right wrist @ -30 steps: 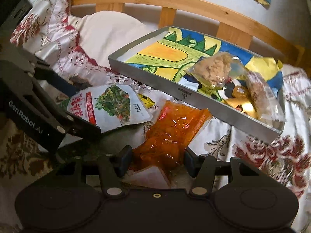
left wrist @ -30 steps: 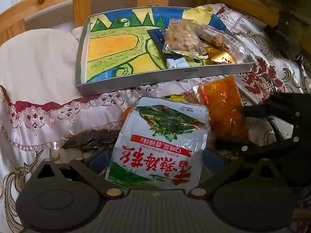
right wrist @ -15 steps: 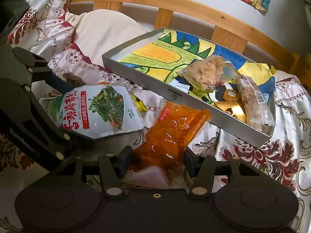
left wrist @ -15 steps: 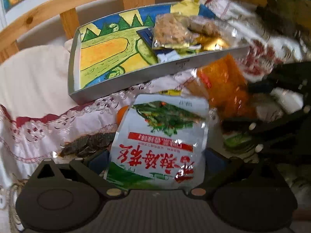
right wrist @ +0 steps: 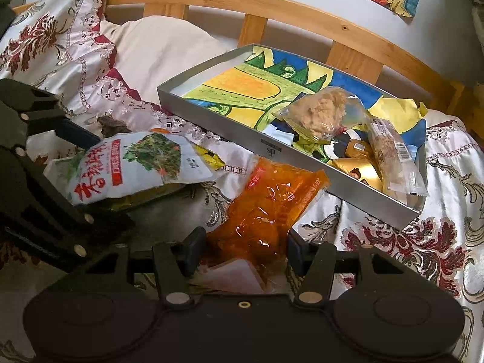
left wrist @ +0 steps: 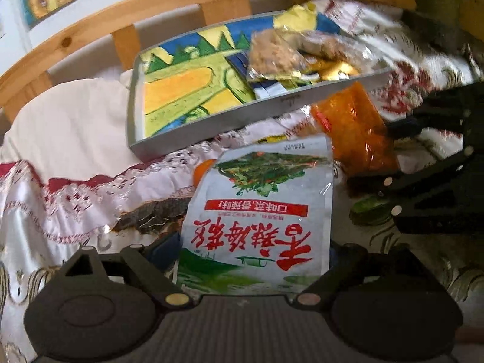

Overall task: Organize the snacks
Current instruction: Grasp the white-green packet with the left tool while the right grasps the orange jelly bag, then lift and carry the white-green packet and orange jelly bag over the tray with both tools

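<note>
Since the earlier frames, both packets have been raised clear of the bedspread (right wrist: 423, 242) and carried nearer to the tray (right wrist: 272, 148). The left tool (left wrist: 251, 254) is closed on the near end of the white vegetable packet (left wrist: 260, 211); the right tool (right wrist: 242, 242) is closed on the near end of the orange packet (right wrist: 266, 208).

Task progress is judged as partial. Several snacks already lie in the right end of the tray: a clear bag of beige crumbly pieces (right wrist: 320, 112), a long clear-wrapped bar (right wrist: 393, 157) and gold foil packets (right wrist: 360, 169). Two packets are held and not yet placed. A dark flat packet (left wrist: 151, 214), a small yellow packet (right wrist: 208, 157) and a greenish item (left wrist: 369, 208) remain on the bed.

The tray is shallow, rectangular and grey-walled, lined with a painted paper drawing. The white packet is a flat, glossy printed pouch. The orange packet is translucent, crinkled film, lumpy with its contents. The bedspread is satin with lace edging.
</note>
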A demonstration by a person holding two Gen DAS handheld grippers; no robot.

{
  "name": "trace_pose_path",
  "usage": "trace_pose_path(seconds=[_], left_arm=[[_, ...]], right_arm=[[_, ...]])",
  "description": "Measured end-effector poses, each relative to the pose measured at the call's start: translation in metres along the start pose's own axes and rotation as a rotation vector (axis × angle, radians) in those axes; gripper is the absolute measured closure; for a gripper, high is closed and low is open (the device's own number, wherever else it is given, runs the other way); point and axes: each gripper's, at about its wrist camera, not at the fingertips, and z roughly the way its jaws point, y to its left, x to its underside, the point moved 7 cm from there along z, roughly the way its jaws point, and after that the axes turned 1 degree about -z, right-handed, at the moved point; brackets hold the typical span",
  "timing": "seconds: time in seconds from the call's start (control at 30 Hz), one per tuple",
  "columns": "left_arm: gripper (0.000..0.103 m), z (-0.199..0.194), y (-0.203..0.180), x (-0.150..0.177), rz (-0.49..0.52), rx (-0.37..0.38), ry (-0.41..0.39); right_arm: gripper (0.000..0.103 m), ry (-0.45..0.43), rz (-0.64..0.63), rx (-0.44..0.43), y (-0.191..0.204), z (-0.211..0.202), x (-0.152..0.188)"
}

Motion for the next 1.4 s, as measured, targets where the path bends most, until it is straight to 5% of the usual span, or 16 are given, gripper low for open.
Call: trace_pose_path(seconds=[0.6, 0.93, 1.03, 1.2, 1.27, 1.4], left_arm=[[0.013, -0.047, 0.018, -0.015, -0.224, -0.037, -0.050], [0.016, -0.053, 0.005, -0.041, -0.231, -0.080, -0.050], [0.060, -0.053, -0.002, -0.051, -0.209, -0.080, -0.040], [0.058, -0.036, -0.006, -0.053, -0.202, -0.117, 0.018], [0.074, -0.031, -0.006, -0.051, -0.218, -0.116, 0.030], [0.084, -0.032, -0.003, -0.050, -0.213, -0.150, 0.039]], right_arm=[[0.046, -0.137, -0.036, 0.002, 0.004, -0.035, -0.023], [0.046, -0.192, 0.027, 0.043, -0.031, -0.050, -0.035], [0.046, -0.204, 0.051, 0.056, -0.043, -0.053, -0.037], [0.046, -0.203, 0.096, 0.069, -0.061, -0.053, -0.037], [0.046, -0.202, 0.105, 0.071, -0.063, -0.053, -0.037], [0.046, -0.208, 0.101, 0.065, -0.062, -0.053, -0.038]])
